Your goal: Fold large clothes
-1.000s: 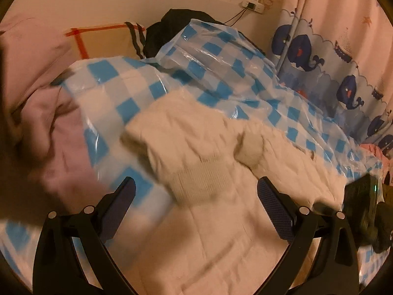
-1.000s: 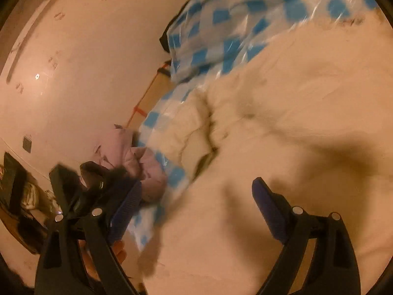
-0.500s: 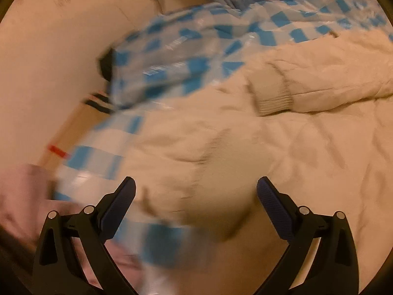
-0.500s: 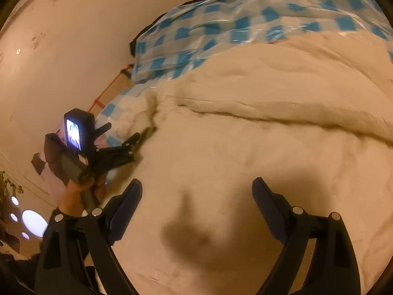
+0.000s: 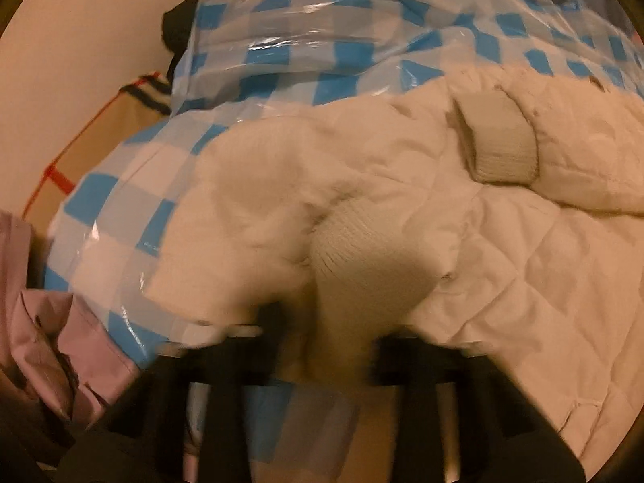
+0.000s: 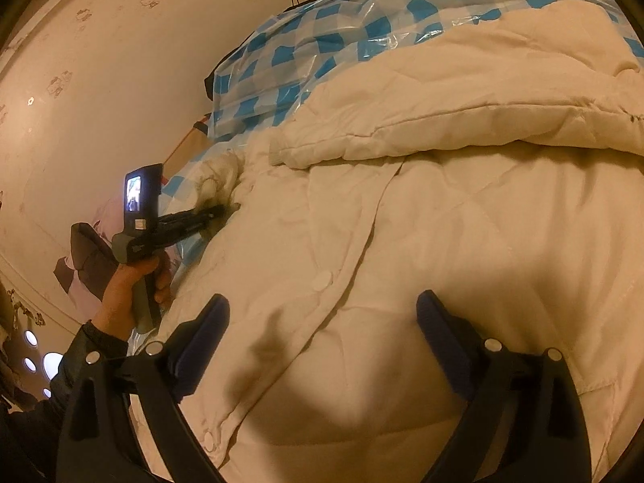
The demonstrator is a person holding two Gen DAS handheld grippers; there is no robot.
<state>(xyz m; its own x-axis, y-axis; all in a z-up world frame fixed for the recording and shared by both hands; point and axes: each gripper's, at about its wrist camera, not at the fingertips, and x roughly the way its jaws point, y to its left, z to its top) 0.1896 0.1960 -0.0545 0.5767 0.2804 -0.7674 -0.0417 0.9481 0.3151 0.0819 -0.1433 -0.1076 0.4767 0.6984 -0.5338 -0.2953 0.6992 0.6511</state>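
A large cream quilted jacket (image 6: 442, 201) lies spread on the blue-checked plastic sheet (image 6: 306, 52), with a snap-button front edge (image 6: 322, 280) and one sleeve folded across the top. In the left wrist view my left gripper (image 5: 322, 346) is blurred and closing on the ribbed cuff (image 5: 354, 257) of the near sleeve; the other cuff (image 5: 503, 149) lies at the upper right. The right wrist view shows the left gripper (image 6: 219, 211) at the jacket's left edge, jaws close together on fabric. My right gripper (image 6: 322, 338) is open and empty above the jacket front.
A pink garment (image 5: 48, 322) lies bunched at the bed's left. A cardboard box with red tape (image 5: 80, 153) stands against the cream wall. A dark bag (image 5: 177, 28) sits behind the raised plastic sheet. A whale-print curtain is at the far right.
My left gripper has dropped onto the near sleeve and its fingers have closed in around the ribbed cuff. The right gripper has shifted a little over the jacket front, still open.
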